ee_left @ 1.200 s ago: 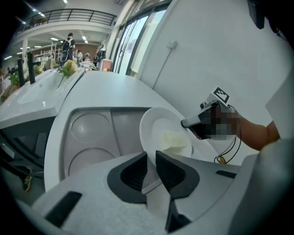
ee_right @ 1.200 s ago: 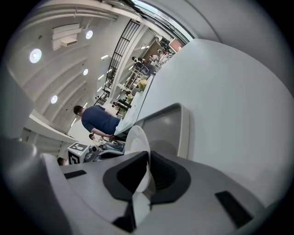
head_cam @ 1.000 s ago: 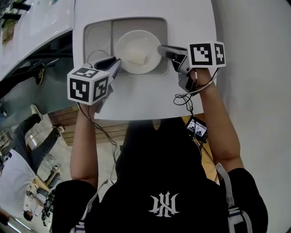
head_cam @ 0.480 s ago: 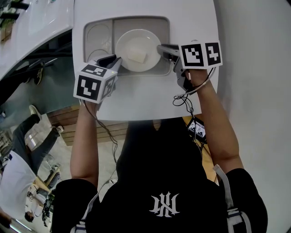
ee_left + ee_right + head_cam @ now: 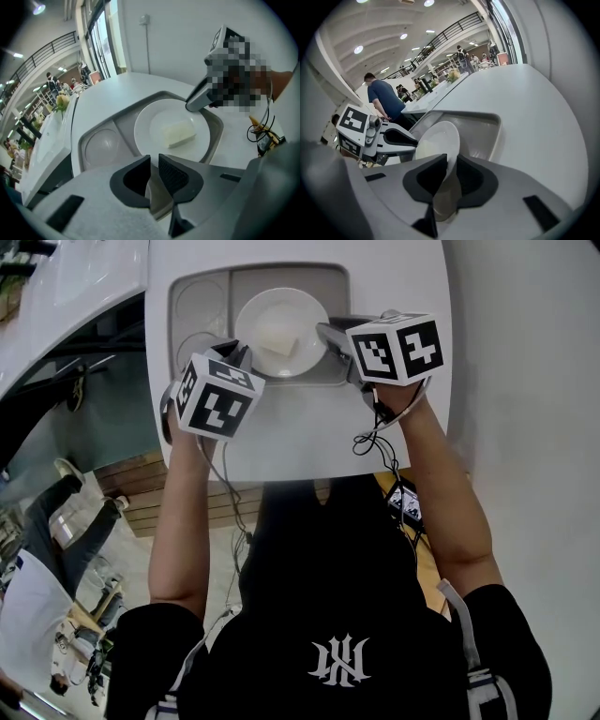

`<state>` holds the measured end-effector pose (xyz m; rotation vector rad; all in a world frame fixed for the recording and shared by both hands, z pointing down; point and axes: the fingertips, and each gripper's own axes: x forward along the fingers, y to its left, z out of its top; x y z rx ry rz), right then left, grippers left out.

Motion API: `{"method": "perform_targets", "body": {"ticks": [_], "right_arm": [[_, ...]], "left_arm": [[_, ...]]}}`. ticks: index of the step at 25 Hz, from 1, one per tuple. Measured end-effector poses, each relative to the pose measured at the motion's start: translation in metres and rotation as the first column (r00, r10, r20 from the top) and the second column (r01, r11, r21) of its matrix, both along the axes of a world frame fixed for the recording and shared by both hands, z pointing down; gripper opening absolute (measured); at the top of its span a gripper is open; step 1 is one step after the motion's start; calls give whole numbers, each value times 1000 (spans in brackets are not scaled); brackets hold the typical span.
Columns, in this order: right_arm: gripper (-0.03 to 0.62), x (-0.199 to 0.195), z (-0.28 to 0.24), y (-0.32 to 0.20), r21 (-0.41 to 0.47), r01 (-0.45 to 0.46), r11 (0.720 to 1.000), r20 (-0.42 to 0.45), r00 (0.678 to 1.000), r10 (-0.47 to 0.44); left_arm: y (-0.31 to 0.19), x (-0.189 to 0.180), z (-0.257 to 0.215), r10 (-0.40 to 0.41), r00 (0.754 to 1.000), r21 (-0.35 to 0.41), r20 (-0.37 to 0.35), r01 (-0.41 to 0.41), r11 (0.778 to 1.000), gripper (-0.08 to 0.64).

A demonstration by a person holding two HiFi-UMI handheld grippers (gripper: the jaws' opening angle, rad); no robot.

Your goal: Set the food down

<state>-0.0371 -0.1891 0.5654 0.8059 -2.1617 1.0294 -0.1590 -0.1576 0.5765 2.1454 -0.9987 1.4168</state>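
Observation:
A white plate point(image 5: 302, 317) carrying a pale block of food point(image 5: 279, 338) lies in the large compartment of a grey tray point(image 5: 187, 306) on the white table point(image 5: 300, 437). My left gripper point(image 5: 239, 354) sits at the plate's near-left rim, and in the left gripper view its jaws point(image 5: 154, 164) are shut on that rim below the food point(image 5: 178, 133). My right gripper point(image 5: 326, 332) is at the plate's right rim. Its jaws point(image 5: 451, 164) are opening, with the plate's edge point(image 5: 436, 138) still standing between them and a gap showing beside it.
The tray has a round empty compartment point(image 5: 105, 146) left of the plate. The table's near edge point(image 5: 281, 479) runs just in front of the person. A black cable point(image 5: 375, 442) hangs from the right wrist. Beyond the table, people stand in a hall point(image 5: 384, 101).
Both grippers and the plate have shifted forward, away from the person, with the marker cubes now closer to the tray. The plate stays level in the large compartment.

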Motion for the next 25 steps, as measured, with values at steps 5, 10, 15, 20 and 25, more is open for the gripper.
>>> {"method": "perform_targets", "body": {"ticks": [5, 10, 15, 20, 25], "right_arm": [[57, 1, 4, 1, 65, 34, 997, -42, 999, -31], [64, 7, 2, 1, 132, 77, 988, -103, 993, -63], [71, 6, 12, 1, 183, 123, 975, -176, 980, -91], [74, 6, 20, 6, 263, 218, 940, -308, 942, -132], [32, 2, 2, -5, 384, 157, 910, -225, 972, -73]], "left_arm": [[2, 5, 4, 46, 996, 46, 79, -49, 998, 37], [3, 14, 3, 72, 987, 75, 141, -83, 994, 29], [2, 13, 7, 77, 984, 105, 161, -94, 990, 18], [4, 14, 7, 82, 980, 146, 180, -110, 983, 14], [-9, 5, -8, 34, 990, 297, 137, -74, 952, 14]]}}
